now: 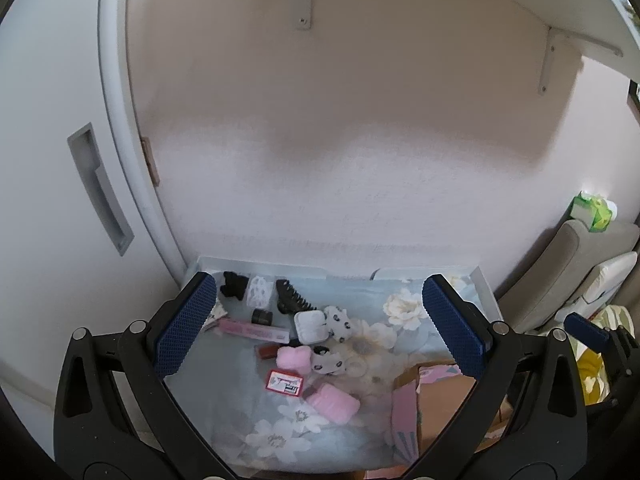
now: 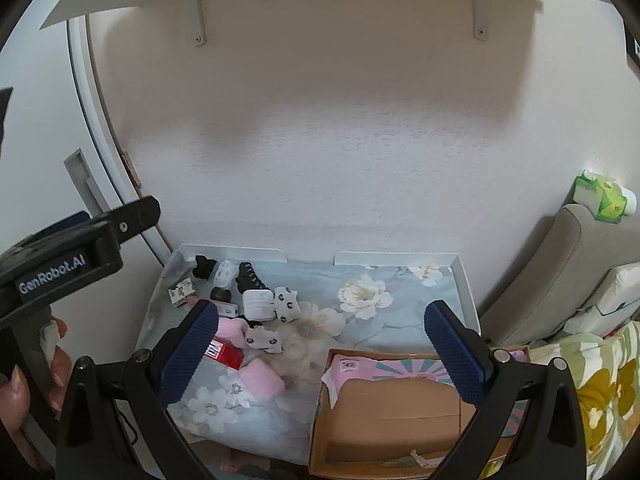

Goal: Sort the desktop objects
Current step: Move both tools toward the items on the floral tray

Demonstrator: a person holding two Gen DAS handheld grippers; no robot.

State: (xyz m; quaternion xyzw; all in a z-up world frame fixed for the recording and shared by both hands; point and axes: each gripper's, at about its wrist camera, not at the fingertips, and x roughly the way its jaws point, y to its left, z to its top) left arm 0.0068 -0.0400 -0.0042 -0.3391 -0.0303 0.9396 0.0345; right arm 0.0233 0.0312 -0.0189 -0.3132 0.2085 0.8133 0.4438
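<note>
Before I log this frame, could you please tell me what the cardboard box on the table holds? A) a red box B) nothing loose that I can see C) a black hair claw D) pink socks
B: the cardboard box shows only its bare brown floor, while the pink socks, black hair claw and red box all lie on the floral cloth beside it.

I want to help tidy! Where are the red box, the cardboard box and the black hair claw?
red box (image 2: 225, 354), right wrist view, on its red side.
cardboard box (image 2: 384, 412), right wrist view, on its brown flap.
black hair claw (image 1: 290, 298), left wrist view, on its toothed body.

Both hand-held grippers (image 1: 320, 326) (image 2: 322, 350) wide apart, empty.
</note>
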